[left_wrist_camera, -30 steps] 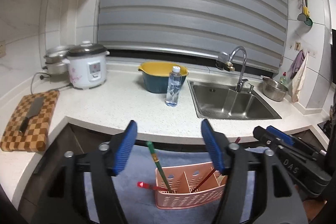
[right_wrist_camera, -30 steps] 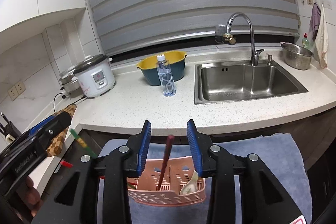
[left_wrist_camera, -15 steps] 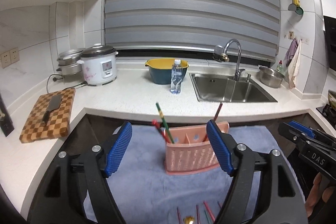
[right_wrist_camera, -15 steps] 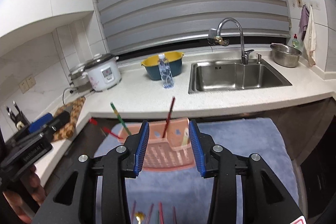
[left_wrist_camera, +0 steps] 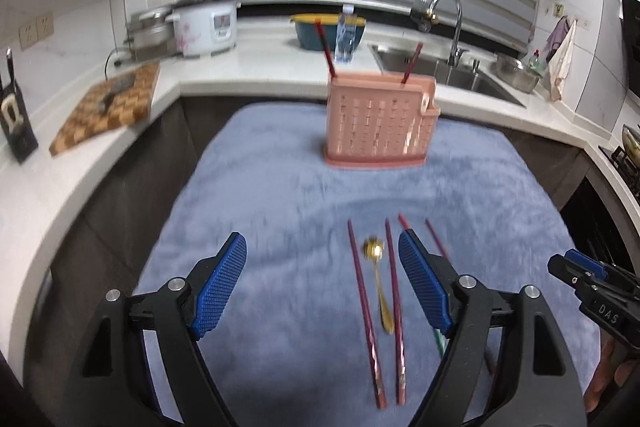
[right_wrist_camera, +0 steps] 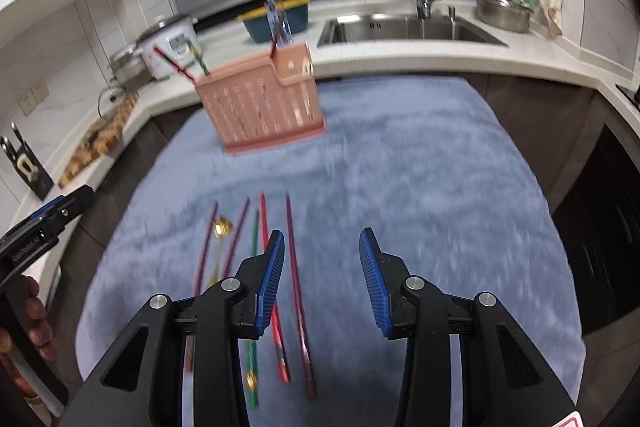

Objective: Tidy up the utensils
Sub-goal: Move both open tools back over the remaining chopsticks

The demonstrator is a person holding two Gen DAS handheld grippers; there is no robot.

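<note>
A pink slotted utensil holder (left_wrist_camera: 380, 121) stands upright at the far side of a blue towel (left_wrist_camera: 280, 211), with chopsticks sticking out of it; it also shows in the right wrist view (right_wrist_camera: 264, 107). Several dark red chopsticks (left_wrist_camera: 362, 275) and a gold spoon (left_wrist_camera: 378, 279) lie loose on the towel in front. The right wrist view also shows a green chopstick (right_wrist_camera: 253, 267), a red one (right_wrist_camera: 266, 223) and the gold spoon (right_wrist_camera: 221, 229). My left gripper (left_wrist_camera: 324, 287) is open and empty above the towel, left of the loose utensils. My right gripper (right_wrist_camera: 322, 281) is open and empty, just right of them.
A white counter (left_wrist_camera: 260, 67) wraps behind the towel with a rice cooker (left_wrist_camera: 204, 27), a blue and yellow bowl (left_wrist_camera: 316, 33), a water bottle (left_wrist_camera: 346, 37), a sink (left_wrist_camera: 440, 67) and a checkered cutting board (left_wrist_camera: 108, 107). A knife block (left_wrist_camera: 14, 123) stands at the far left.
Both grippers have pulled back from the holder and tilted down, so the loose chopsticks and spoon on the towel now lie under them. Both stay open.
</note>
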